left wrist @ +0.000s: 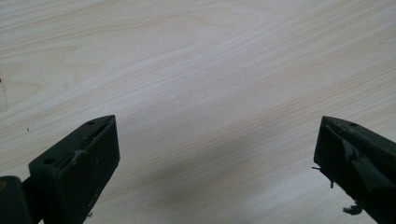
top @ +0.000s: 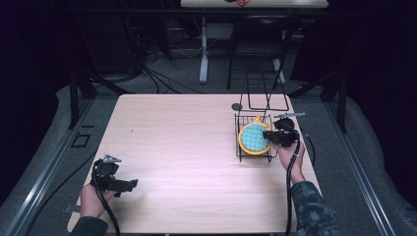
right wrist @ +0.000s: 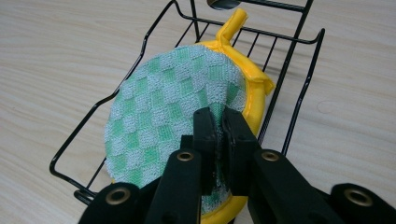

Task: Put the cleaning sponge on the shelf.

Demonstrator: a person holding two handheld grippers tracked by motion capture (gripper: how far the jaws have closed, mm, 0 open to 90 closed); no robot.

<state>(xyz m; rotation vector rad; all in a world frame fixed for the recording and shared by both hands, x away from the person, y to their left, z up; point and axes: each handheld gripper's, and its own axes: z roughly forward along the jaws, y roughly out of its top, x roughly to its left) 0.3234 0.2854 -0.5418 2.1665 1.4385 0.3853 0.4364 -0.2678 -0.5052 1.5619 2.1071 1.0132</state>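
The round pad (right wrist: 173, 126) — green-and-white checked terry face, yellow padded rim with a loop — rests tilted in the black wire rack (top: 242, 147) near the worktop's right edge, its edge clamped by the right gripper (right wrist: 219, 122). The left gripper (top: 129, 184), jaws spread and empty, hovers at the near-left corner of the pale wood worktop (top: 182, 147) — dark surroundings, grey floor.

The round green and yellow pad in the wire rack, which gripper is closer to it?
Right. The right gripper has its fingers shut on the pad in the rack. The left gripper hovers far across the table, open.
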